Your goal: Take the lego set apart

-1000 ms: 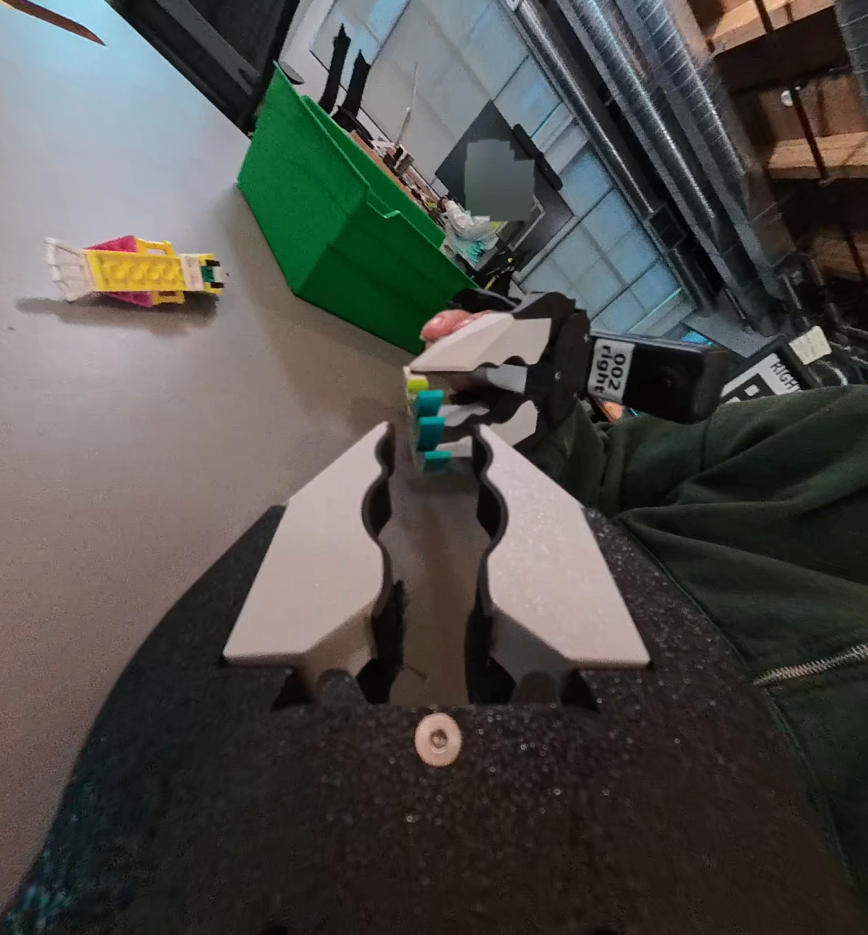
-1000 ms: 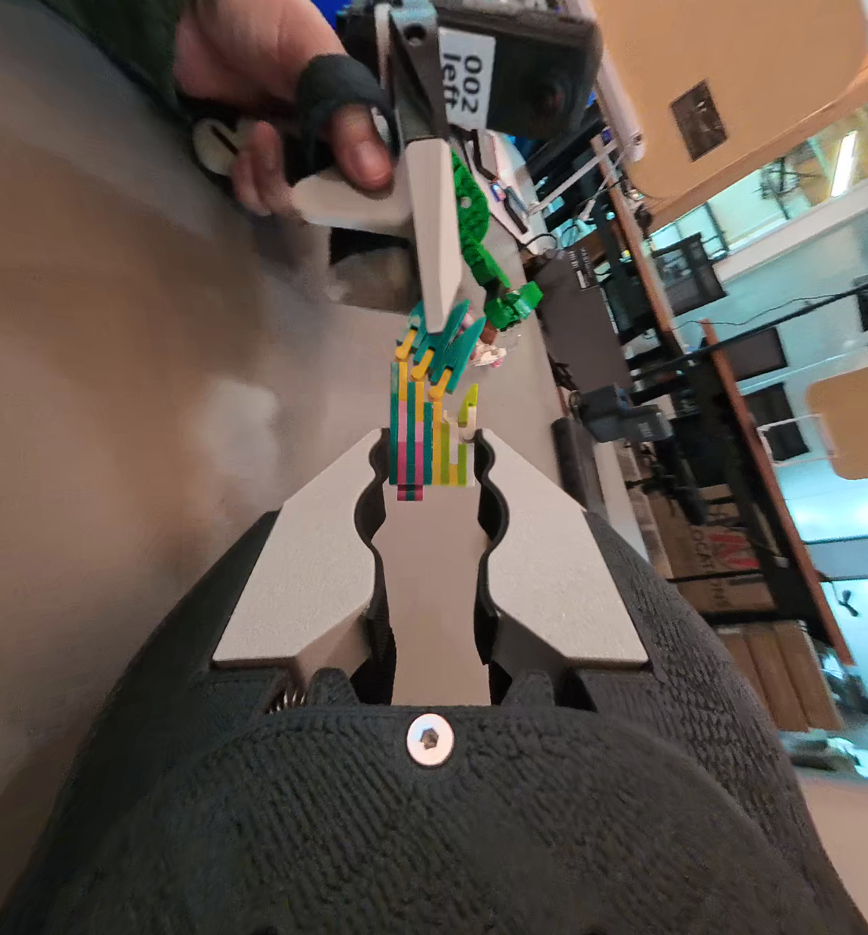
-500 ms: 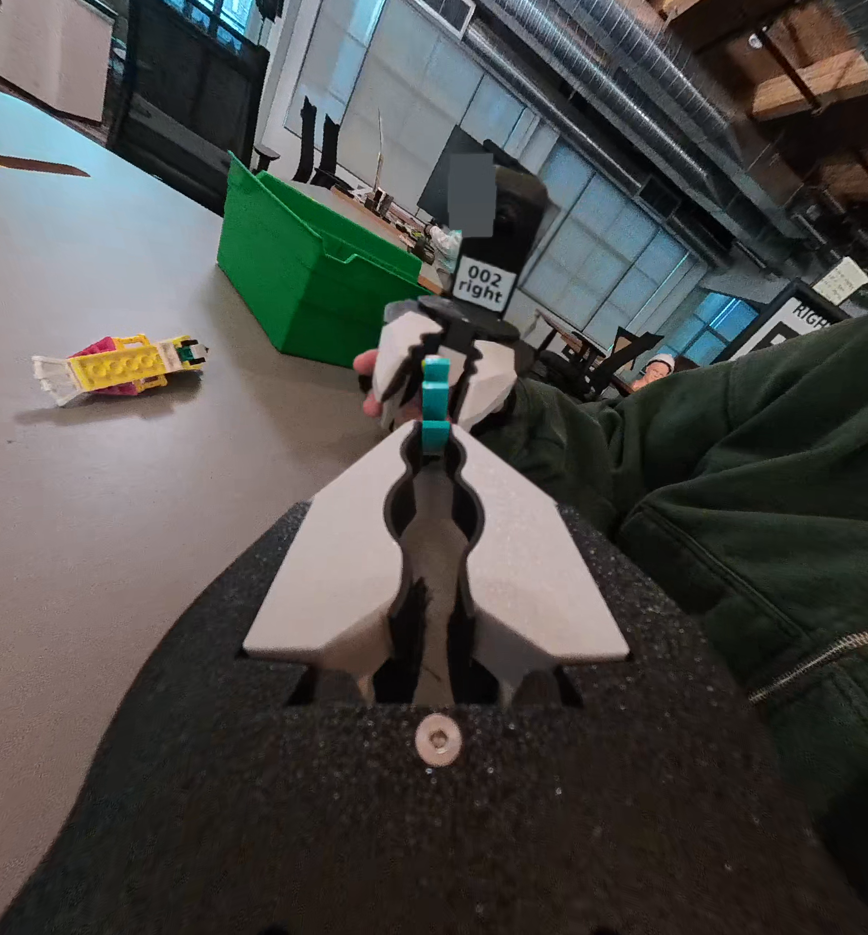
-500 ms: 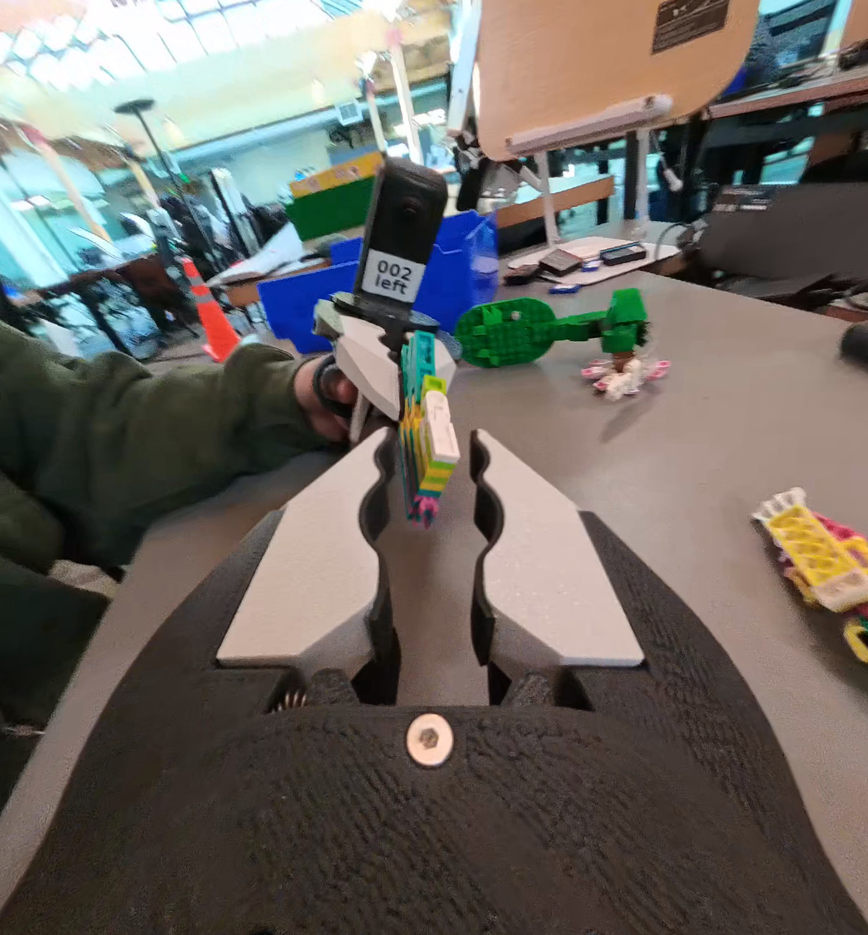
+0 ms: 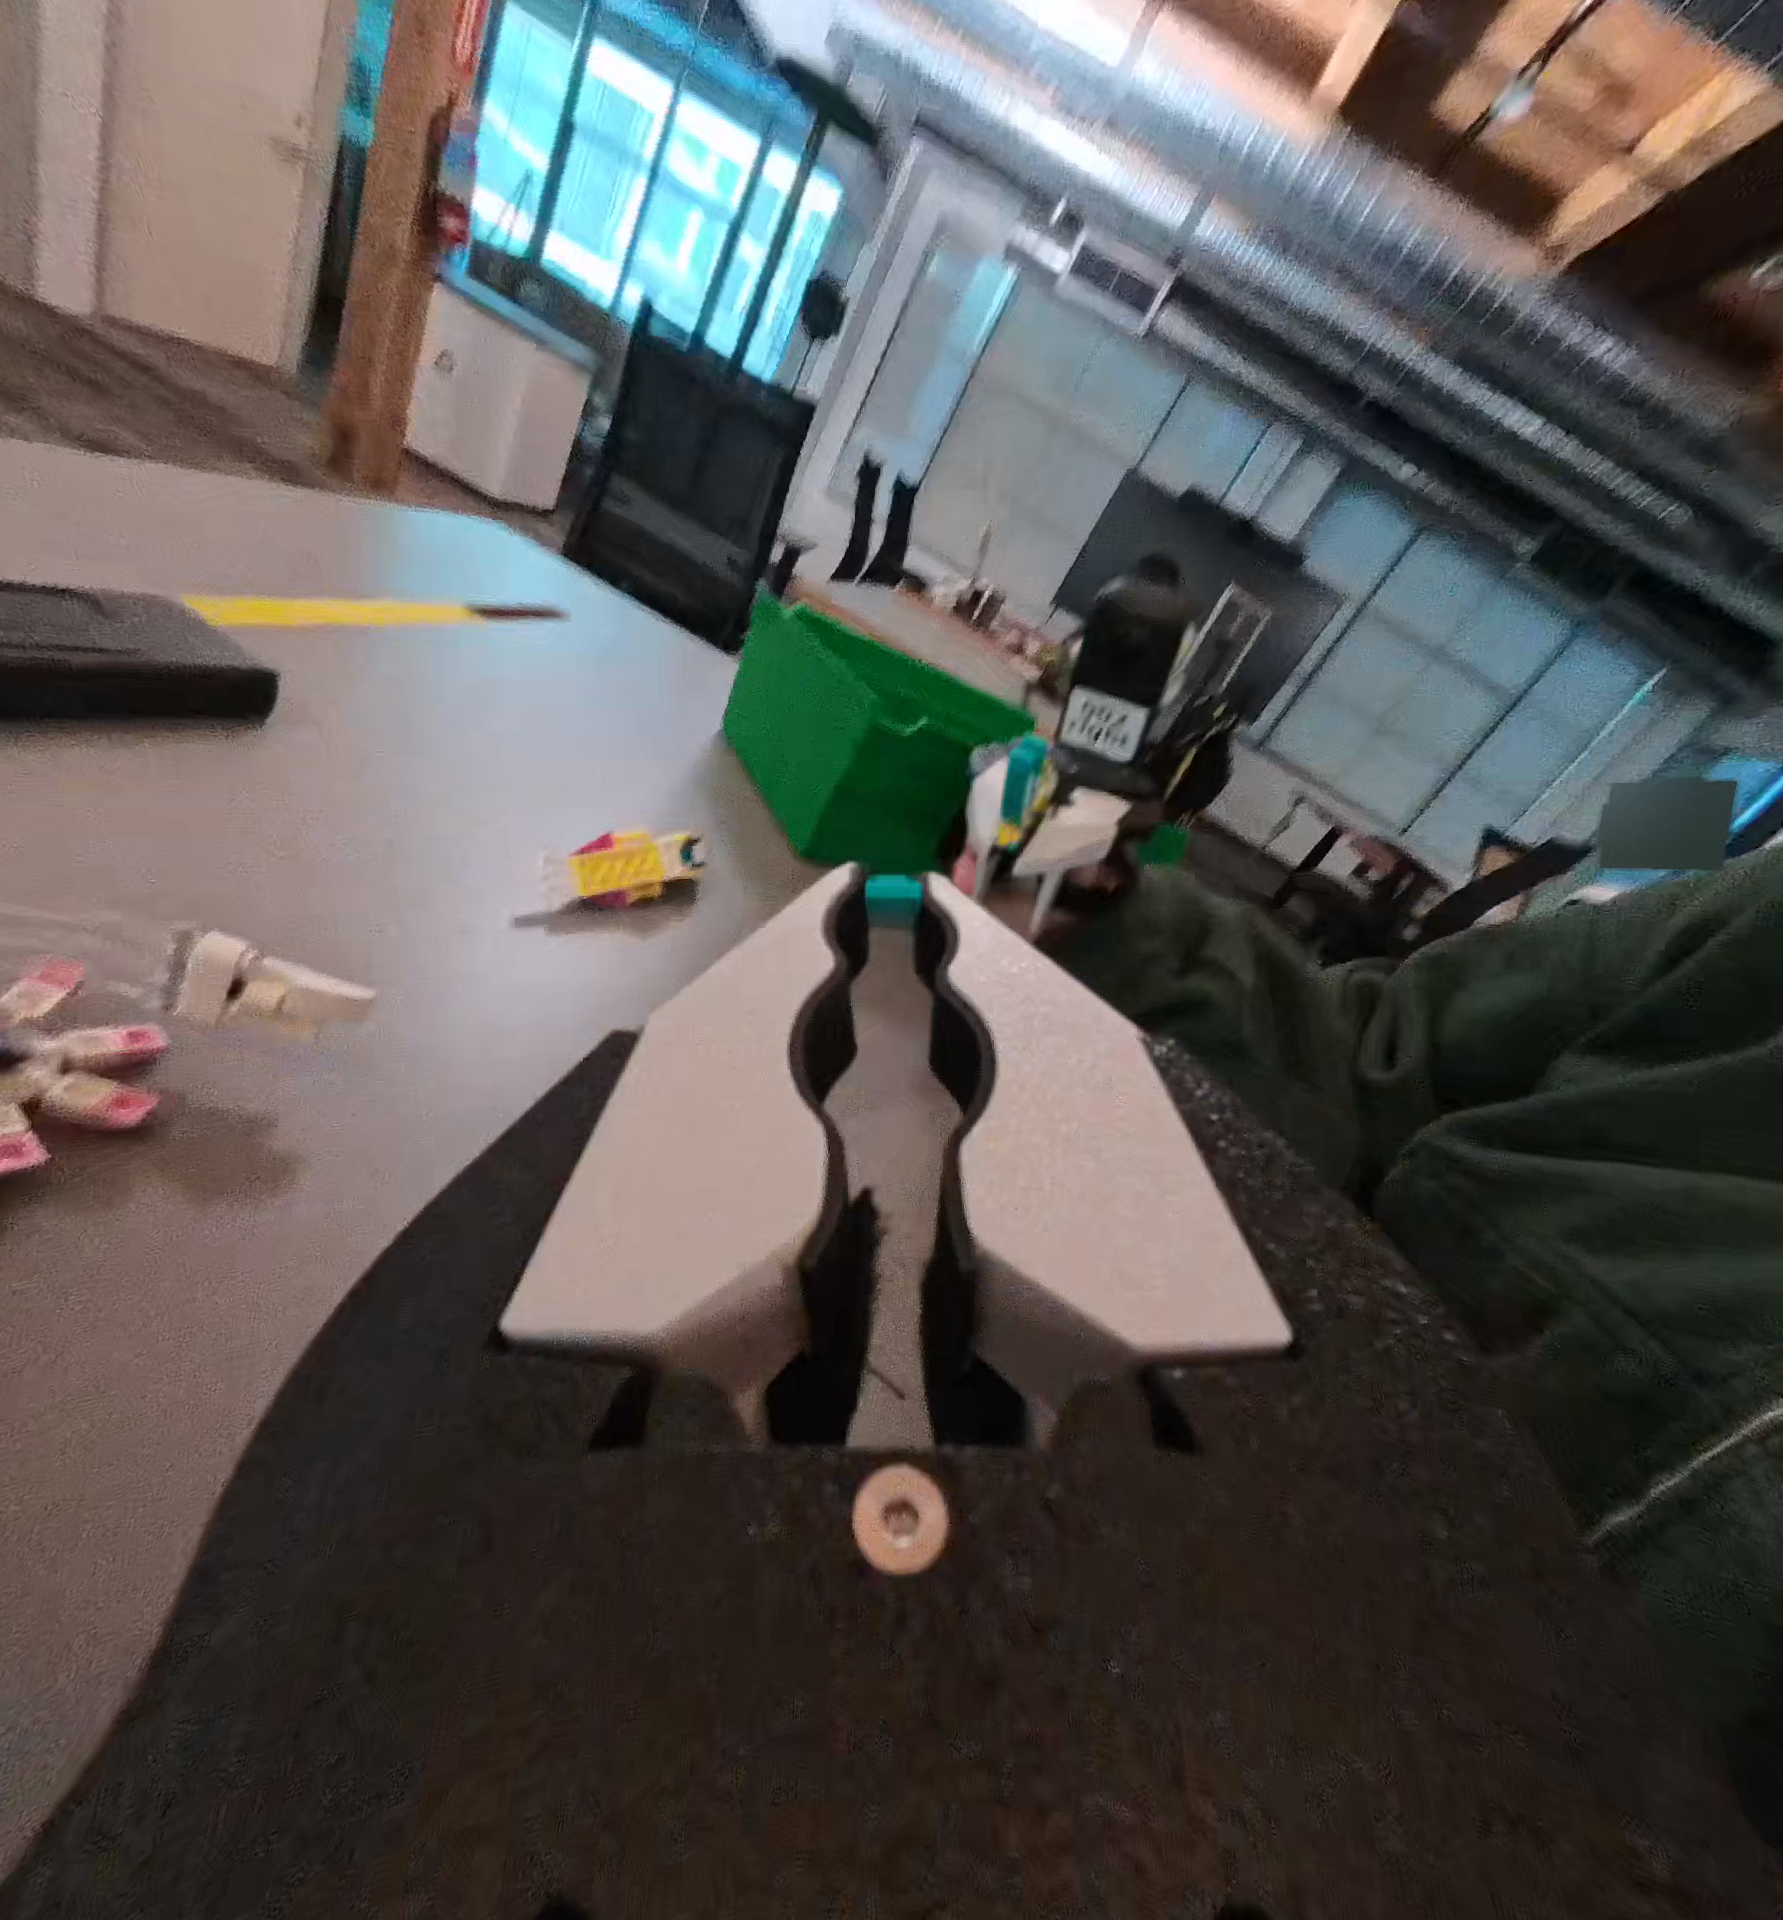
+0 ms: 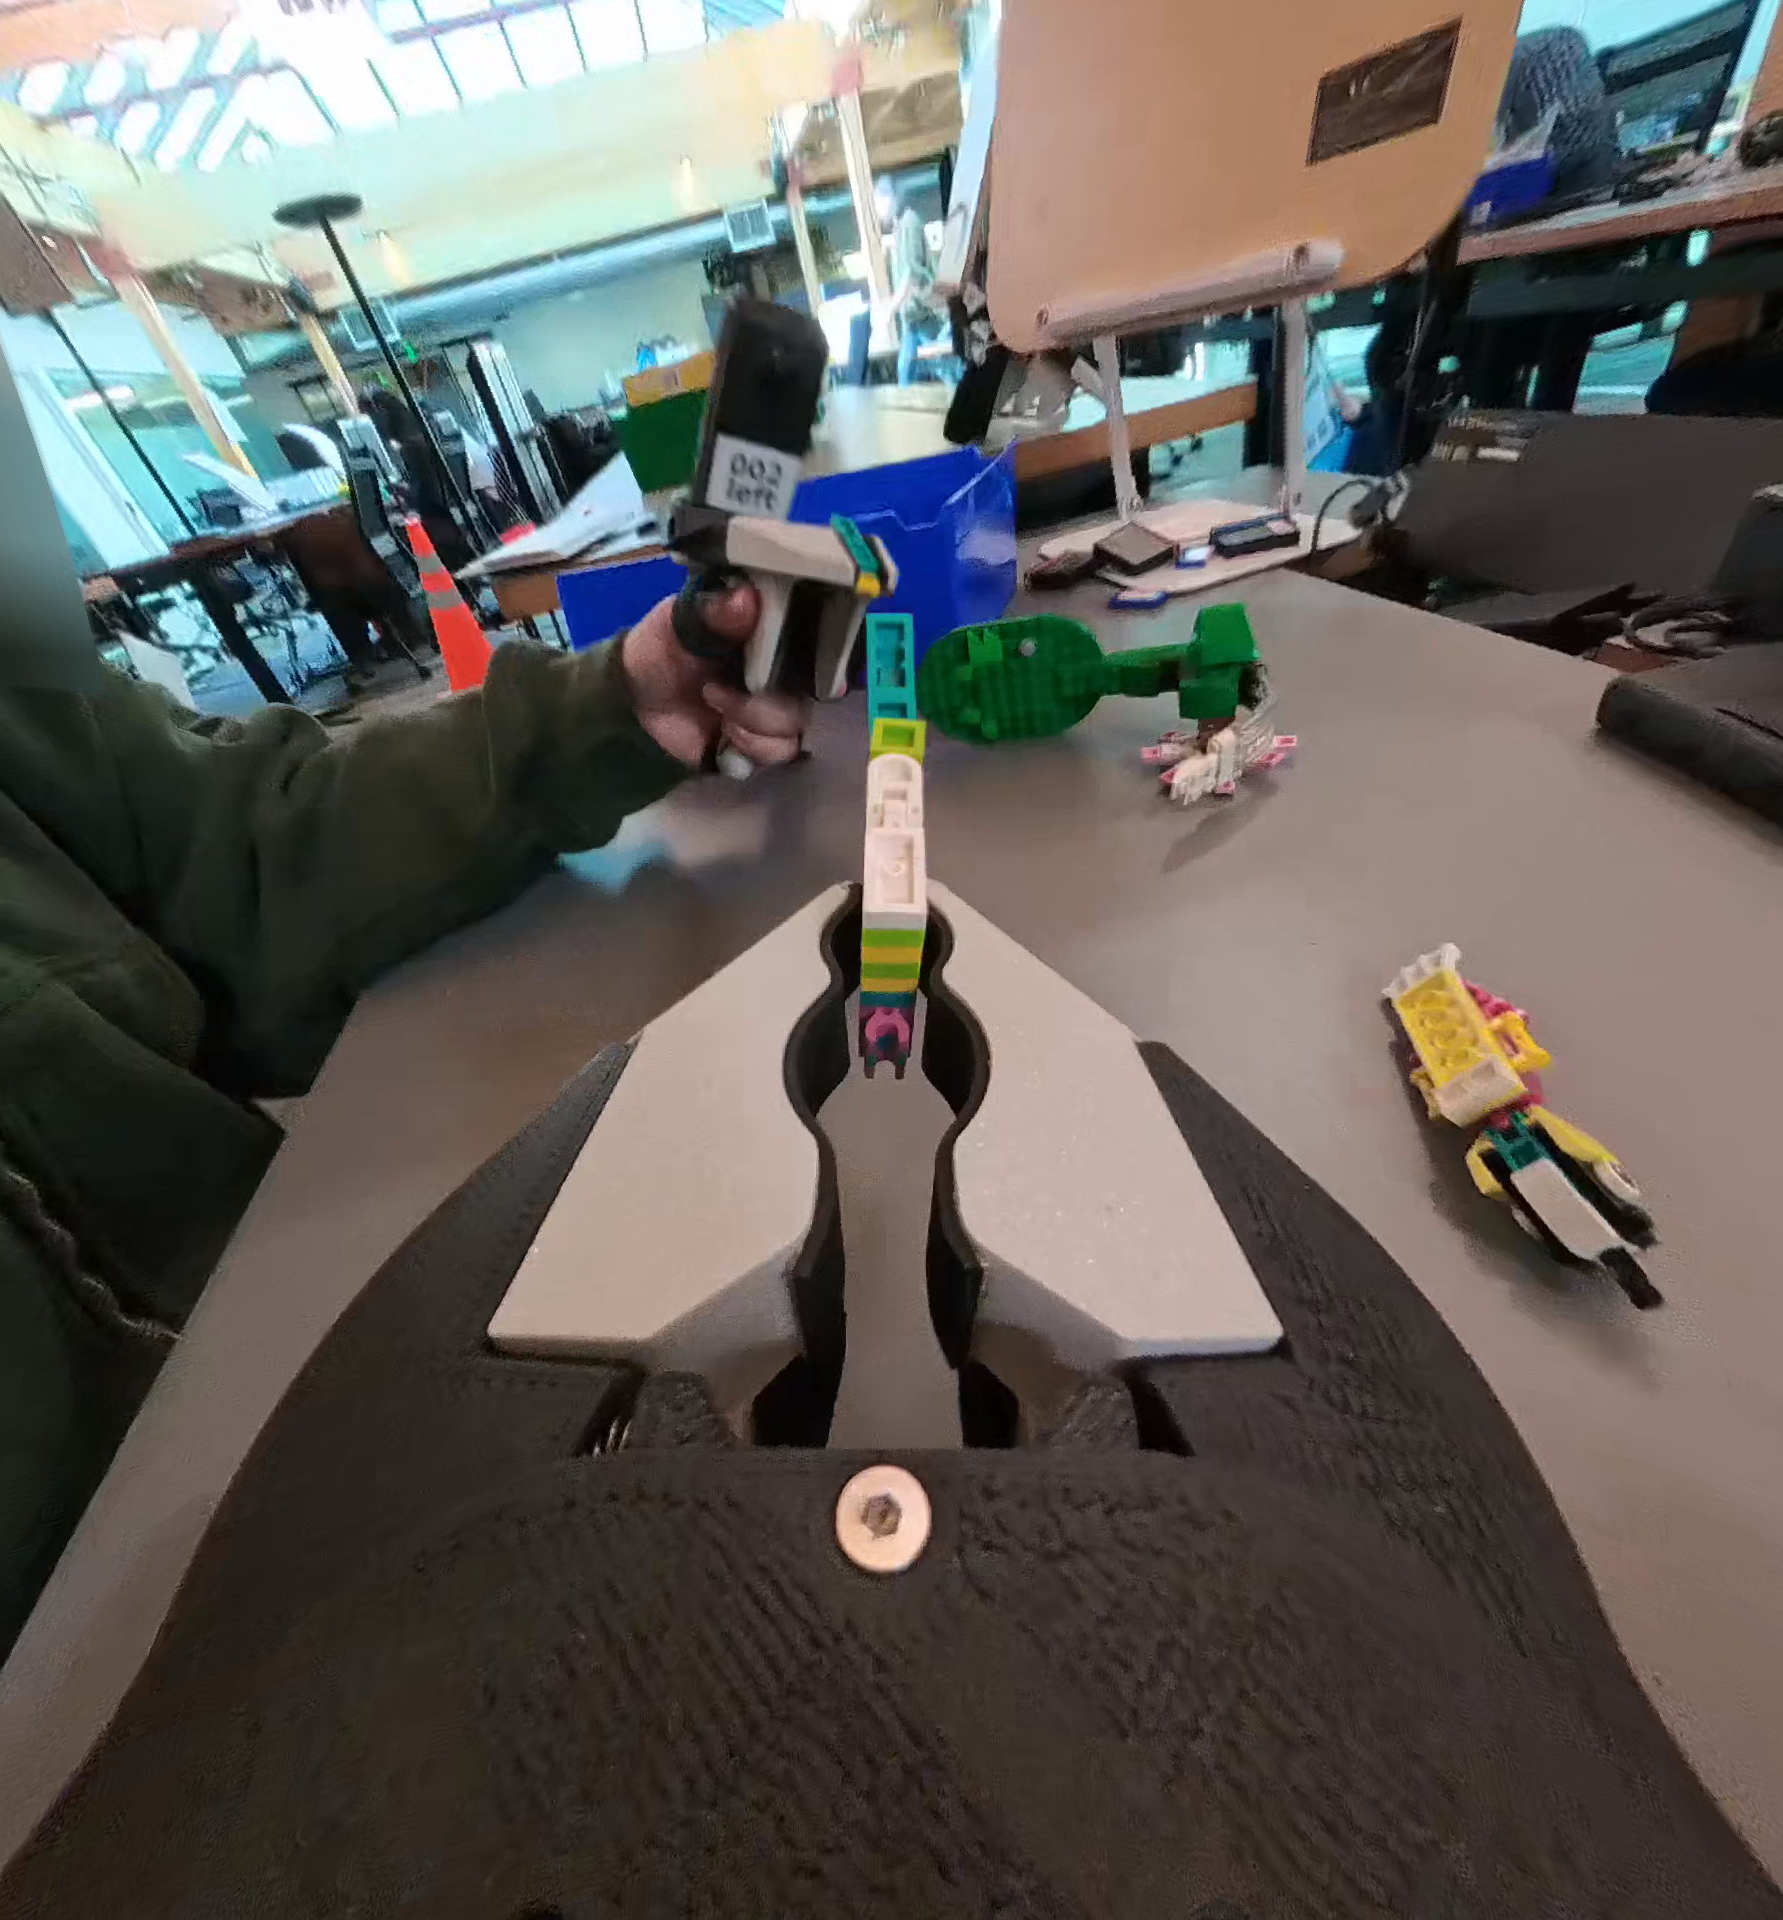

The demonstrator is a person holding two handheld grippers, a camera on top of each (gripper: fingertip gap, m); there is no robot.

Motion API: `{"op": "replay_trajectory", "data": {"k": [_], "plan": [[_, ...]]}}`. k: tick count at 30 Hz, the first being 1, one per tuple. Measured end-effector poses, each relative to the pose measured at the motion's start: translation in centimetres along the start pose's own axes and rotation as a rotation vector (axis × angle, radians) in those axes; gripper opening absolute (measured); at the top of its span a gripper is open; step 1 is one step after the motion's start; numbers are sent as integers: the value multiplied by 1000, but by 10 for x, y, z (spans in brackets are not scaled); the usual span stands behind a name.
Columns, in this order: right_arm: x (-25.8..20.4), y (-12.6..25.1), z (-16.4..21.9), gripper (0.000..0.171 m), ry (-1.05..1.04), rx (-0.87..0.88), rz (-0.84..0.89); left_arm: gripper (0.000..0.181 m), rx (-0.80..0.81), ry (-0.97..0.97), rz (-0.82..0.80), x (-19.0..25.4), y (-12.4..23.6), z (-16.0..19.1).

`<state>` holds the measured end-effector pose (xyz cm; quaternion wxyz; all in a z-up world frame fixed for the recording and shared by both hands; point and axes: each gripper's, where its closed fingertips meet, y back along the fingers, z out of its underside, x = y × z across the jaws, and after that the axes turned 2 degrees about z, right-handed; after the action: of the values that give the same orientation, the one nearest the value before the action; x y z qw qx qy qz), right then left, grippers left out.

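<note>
My right gripper [image 6: 892,902] is shut on a tall narrow lego stack [image 6: 895,831] of white, lime, yellow and teal bricks with a pink end, held upright above the grey table [image 6: 1282,935]. My left gripper [image 5: 892,883] is shut on a small teal piece [image 5: 892,900]. In the right wrist view the left gripper [image 6: 863,566] is held up and to the left, apart from the stack, with the teal and yellow piece [image 6: 858,551] between its tips. In the left wrist view the right gripper [image 5: 1017,831] with the stack [image 5: 1020,790] shows farther off.
A yellow and pink lego model [image 6: 1489,1081] [image 5: 632,864] lies on the table. A green lego tree [image 6: 1063,675] and a pink and white flower [image 6: 1214,764] [image 5: 35,1070] lie farther off. A green bin [image 5: 856,748], a blue bin [image 6: 928,540] and a black flat case [image 5: 87,665] stand at the edges. One gripper's finger ends stand about 15 cm off the other's. Left tips and right tips are each some 30 cm from the black flat case [image 5: 87,665].
The grippers were together at the stack and have pulled apart. The small teal piece has come off the stack in the left gripper. The right gripper has closed on the stack.
</note>
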<state>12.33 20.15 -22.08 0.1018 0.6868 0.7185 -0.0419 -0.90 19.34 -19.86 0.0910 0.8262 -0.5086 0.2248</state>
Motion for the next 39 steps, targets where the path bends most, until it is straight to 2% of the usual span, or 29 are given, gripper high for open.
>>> {"op": "replay_trajectory", "data": {"k": [2,5,6,7,10,12,15,18,20,21,26,28,29,30,32,35,36,37,39], "plan": [[-1,-5,8,5,-12,-37,-11,6,-200,-13,-41,-3,-13,32],[-9,-19,26,6,-38,-113,-54,7,-451,65,-39,-3,-30,82],[-10,-22,29,6,-39,-130,-60,10,-493,96,-35,-3,-31,93],[-12,-24,32,6,-41,-140,-66,24,-513,126,-52,-6,-33,99],[-15,-28,38,5,-34,-175,-70,56,-532,151,-90,-12,-34,107],[-17,-30,41,6,-22,-193,-77,60,-479,150,-25,1,-42,99],[-25,-34,42,6,-17,-200,-107,50,-365,157,143,33,-55,82],[-33,-37,44,6,-11,-211,-140,37,-351,99,186,46,-63,83],[-37,-39,45,6,-9,-214,-158,22,-309,98,229,54,-67,78],[-40,-39,44,5,-10,-210,-172,10,-300,97,211,52,-68,78],[-40,-37,50,6,13,-252,-172,7,-393,29,153,46,-57,82],[-16,-21,52,5,45,-278,-59,6,-216,60,76,28,-30,39],[-7,-13,43,5,28,-236,-25,5,-118,78,23,17,-12,15],[-3,-8,34,5,13,-191,-17,6,-94,57,-58,4,3,6],[-4,-8,31,5,31,-186,-8,6,-222,-6,-220,-17,14,24],[-13,-20,45,6,38,-246,-48,6,-487,95,-228,-23,-2,80],[-16,-22,49,6,41,-264,-58,14,-566,137,-227,-24,-4,99],[-18,-24,51,6,43,-275,-66,34,-625,159,-248,-28,-5,112],[-22,-26,53,6,47,-285,-78,42,-628,131,-249,-29,-12,115]]}}
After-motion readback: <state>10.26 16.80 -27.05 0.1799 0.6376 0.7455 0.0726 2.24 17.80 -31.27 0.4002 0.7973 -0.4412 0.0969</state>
